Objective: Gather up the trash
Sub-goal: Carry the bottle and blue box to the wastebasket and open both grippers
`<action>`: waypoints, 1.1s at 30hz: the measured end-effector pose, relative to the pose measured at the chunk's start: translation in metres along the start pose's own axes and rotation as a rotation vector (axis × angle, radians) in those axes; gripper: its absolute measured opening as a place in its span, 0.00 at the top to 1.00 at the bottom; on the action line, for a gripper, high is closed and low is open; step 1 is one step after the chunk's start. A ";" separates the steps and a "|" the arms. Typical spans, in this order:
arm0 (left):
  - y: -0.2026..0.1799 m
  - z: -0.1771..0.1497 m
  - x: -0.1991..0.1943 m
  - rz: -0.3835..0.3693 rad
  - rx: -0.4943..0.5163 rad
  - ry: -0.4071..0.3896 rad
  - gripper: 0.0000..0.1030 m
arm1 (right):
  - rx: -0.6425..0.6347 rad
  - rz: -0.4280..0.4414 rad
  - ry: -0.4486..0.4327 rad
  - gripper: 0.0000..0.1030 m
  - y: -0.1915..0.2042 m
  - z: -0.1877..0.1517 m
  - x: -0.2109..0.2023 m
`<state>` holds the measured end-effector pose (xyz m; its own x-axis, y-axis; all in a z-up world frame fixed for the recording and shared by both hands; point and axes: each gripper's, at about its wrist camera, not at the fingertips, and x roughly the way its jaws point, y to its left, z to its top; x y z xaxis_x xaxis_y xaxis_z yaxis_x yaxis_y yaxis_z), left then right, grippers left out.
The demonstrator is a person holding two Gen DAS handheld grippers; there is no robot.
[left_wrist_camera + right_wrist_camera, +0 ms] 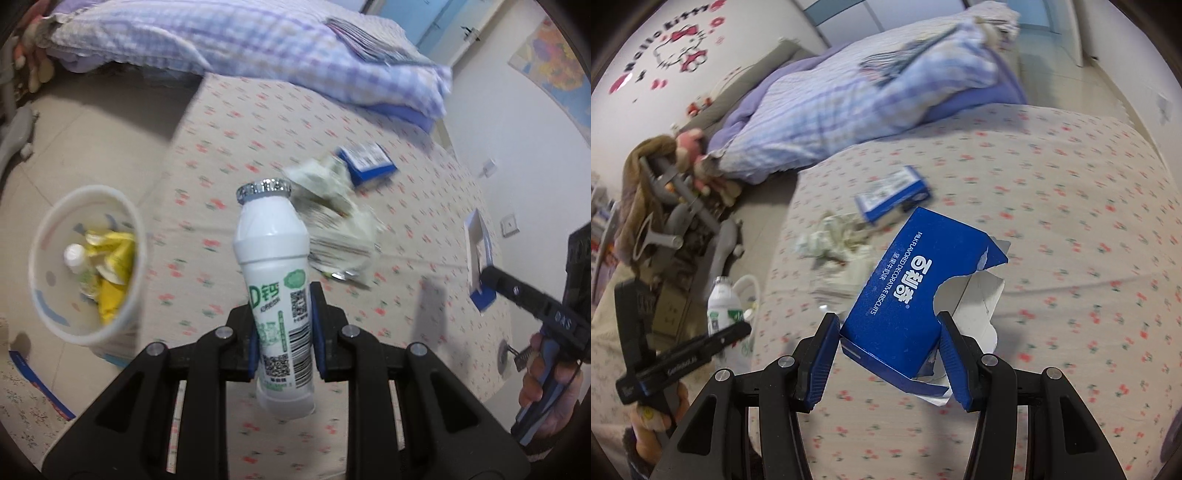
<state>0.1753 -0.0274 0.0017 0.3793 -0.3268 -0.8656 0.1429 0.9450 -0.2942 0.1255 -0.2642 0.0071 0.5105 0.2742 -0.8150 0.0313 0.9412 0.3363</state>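
Your left gripper [283, 332] clamps a white bottle [275, 291] above the bed [424, 221]. Your right gripper [888, 354] pinches a torn blue biscuit box [908, 291]. Blurred crumpled wrappers [332, 210] lie mid-bed, partly hidden.

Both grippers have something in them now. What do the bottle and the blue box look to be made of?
White bottle in the left gripper: probably plastic, opaque and smooth under a printed label, with a silvery foil-like cap rim. Blue box in the right gripper: thin cardboard, glossy print outside, torn edges showing a pale matte inside.

Both views are evenly lit by soft, diffuse indoor light — only faint shadows are cast on the floral bedsheet [369, 122]. Motion blur is smeared across the background, while the edges are bent and vignetted by fisheye distortion.
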 end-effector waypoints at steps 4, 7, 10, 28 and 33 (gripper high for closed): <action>0.034 0.005 -0.010 0.029 -0.060 -0.025 0.76 | -0.056 0.028 0.024 0.47 0.031 0.000 0.014; 0.063 0.007 -0.014 0.061 -0.110 -0.037 0.76 | -0.087 0.039 0.042 0.47 0.049 0.001 0.027; 0.092 0.008 -0.016 0.085 -0.156 -0.038 0.76 | -0.110 0.049 0.057 0.47 0.066 0.000 0.038; 0.189 -0.011 -0.034 0.213 -0.261 -0.085 0.20 | -0.225 0.104 0.112 0.47 0.153 -0.007 0.093; 0.203 -0.028 -0.042 0.286 -0.221 -0.075 0.13 | -0.251 0.123 0.125 0.47 0.178 -0.010 0.110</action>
<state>0.1626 0.1785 -0.0325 0.4427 -0.0409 -0.8957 -0.1770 0.9753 -0.1320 0.1781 -0.0643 -0.0271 0.3874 0.3962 -0.8324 -0.2457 0.9146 0.3210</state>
